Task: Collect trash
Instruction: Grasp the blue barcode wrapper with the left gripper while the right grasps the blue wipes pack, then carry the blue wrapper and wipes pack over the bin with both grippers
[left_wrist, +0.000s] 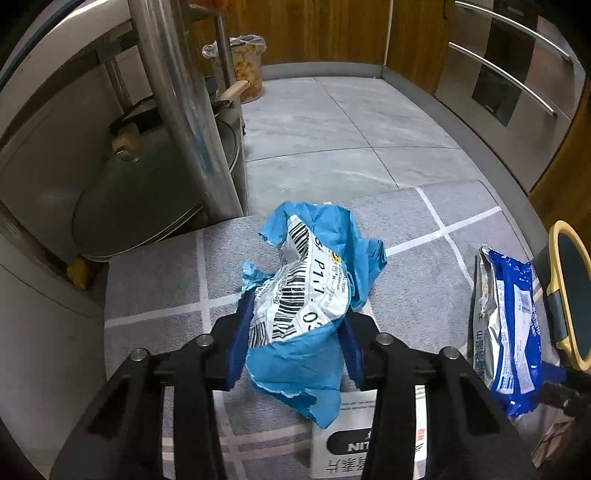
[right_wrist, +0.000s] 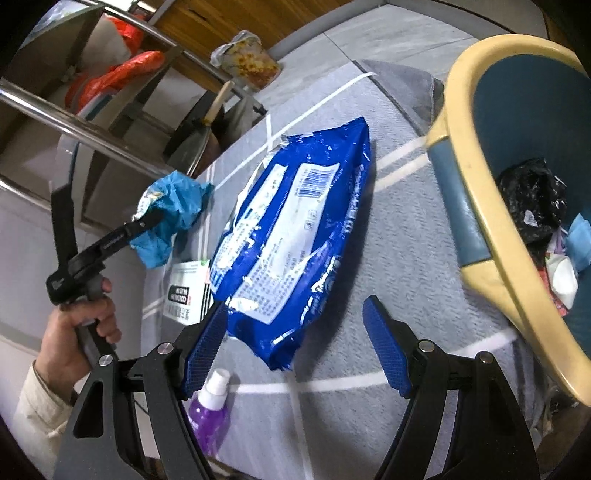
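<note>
Blue mailer bag (left_wrist: 306, 295): crumpled, with a barcode label; it lies on the grey mat (left_wrist: 155, 280), near the metal rack leg (left_wrist: 184, 110); partly over a white box (left_wrist: 354, 443).
Left gripper (left_wrist: 295, 332): clenched on the blue mailer bag, a blue pad pressing in on each side; judged a fair grip, taken across the middle of the bundle.
Doing the lift well: raise it straight so the loose torn tail clears the white box without dragging it; thin film can slide between pads, so keep the squeeze firm.
Blue wipes packet (right_wrist: 295, 229): flat on the mat, just beside the bin (right_wrist: 480, 184); its near end sits between the right fingers.
Right gripper (right_wrist: 295, 339): released, jaws wide; one pad is close to the packet's edge, the other well clear of it; nothing gripped.
Doing the pinch well: centre the packet between the pads before closing; a flat slack pack probably folds, so bite near the end seam.
Bin: yellow-rimmed, tilted toward the mat, with scraps already inside.
Purple bottle (right_wrist: 210, 410): lying by the right fingers; avoid nudging it.
</note>
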